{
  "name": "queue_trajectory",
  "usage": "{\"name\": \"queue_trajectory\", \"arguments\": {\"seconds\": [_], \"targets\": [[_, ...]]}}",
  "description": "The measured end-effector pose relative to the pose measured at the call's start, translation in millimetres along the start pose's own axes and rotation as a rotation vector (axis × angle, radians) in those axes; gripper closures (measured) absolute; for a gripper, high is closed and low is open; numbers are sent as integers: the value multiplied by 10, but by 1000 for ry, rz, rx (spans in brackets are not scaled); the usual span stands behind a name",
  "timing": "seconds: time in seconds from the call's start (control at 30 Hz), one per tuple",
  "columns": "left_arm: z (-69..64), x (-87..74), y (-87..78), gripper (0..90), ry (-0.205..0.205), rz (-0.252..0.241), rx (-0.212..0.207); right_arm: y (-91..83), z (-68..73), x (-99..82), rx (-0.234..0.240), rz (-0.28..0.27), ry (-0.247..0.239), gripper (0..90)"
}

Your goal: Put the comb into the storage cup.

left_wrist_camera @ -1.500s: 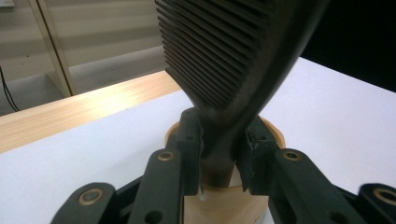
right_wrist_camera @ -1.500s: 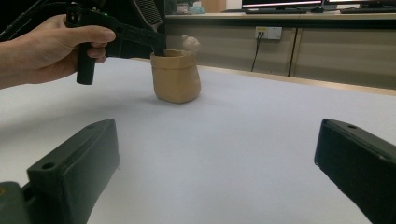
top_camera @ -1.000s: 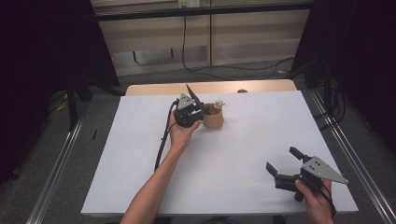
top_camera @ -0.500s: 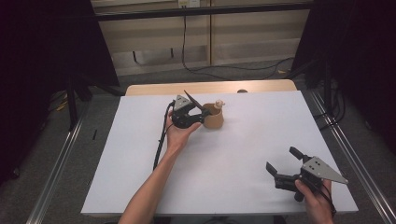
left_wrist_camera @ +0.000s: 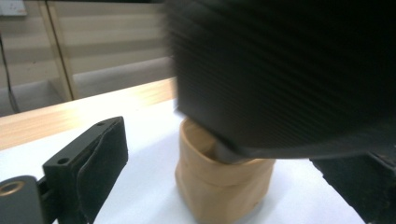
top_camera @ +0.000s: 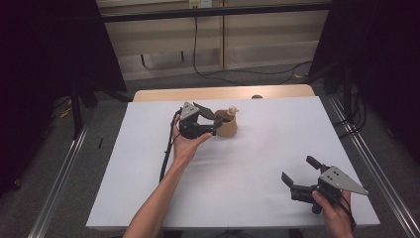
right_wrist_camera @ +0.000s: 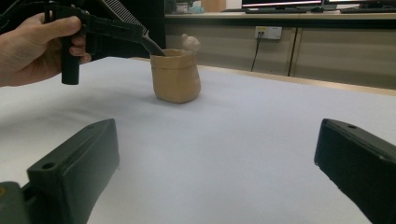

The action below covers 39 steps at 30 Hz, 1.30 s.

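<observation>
Fingers of the left gripper (top_camera: 213,122) stand spread wide and grasp nothing; its jaws have just been opening, with the near rim of the tan pouch (top_camera: 228,126) between them, one jaw tip dipping into the pouch's mouth and the other outside. In the right gripper view, that upper jaw slants down into the pouch's open top. On the white table cover (top_camera: 257,163), the pouch stands upright at about twelve o'clock, toward the far edge, a small pale lump (top_camera: 232,109) at its far rim. At about five o'clock, well apart from the pouch, the right gripper (top_camera: 300,172) rests low with its jaws released, nothing between them.
</observation>
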<state>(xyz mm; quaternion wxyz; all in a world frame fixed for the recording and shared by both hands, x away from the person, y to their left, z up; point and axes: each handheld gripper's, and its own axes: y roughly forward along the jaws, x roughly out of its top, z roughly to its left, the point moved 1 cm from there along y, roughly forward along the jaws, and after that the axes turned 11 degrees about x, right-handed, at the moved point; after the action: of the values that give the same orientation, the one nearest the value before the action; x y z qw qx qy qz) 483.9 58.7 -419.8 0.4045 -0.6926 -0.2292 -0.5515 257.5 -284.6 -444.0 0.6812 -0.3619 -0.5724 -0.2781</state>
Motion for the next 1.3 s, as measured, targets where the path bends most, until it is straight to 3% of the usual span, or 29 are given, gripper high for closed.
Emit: {"name": "queue_trajectory", "arguments": {"seconds": [0.2,0.6,0.87,0.93,1.13,1.3], "targets": [[-2,12,-70,31,24,-16,13,11,-3,-6,4,1,4,0],[139,26,-212,25,8,-32,45,39,-38,-14,8,2,7,0],[181,-1,-316,27,24,-49,63,48,-34,-11,10,3,8,0],[199,-5,-330,26,8,-48,63,41,-35,-7,8,0,4,0],[218,21,-440,28,35,-68,89,20,-32,1,2,-6,7,0],[270,-9,-518,55,26,-63,104,0,-11,18,-5,-12,0,0]]}}
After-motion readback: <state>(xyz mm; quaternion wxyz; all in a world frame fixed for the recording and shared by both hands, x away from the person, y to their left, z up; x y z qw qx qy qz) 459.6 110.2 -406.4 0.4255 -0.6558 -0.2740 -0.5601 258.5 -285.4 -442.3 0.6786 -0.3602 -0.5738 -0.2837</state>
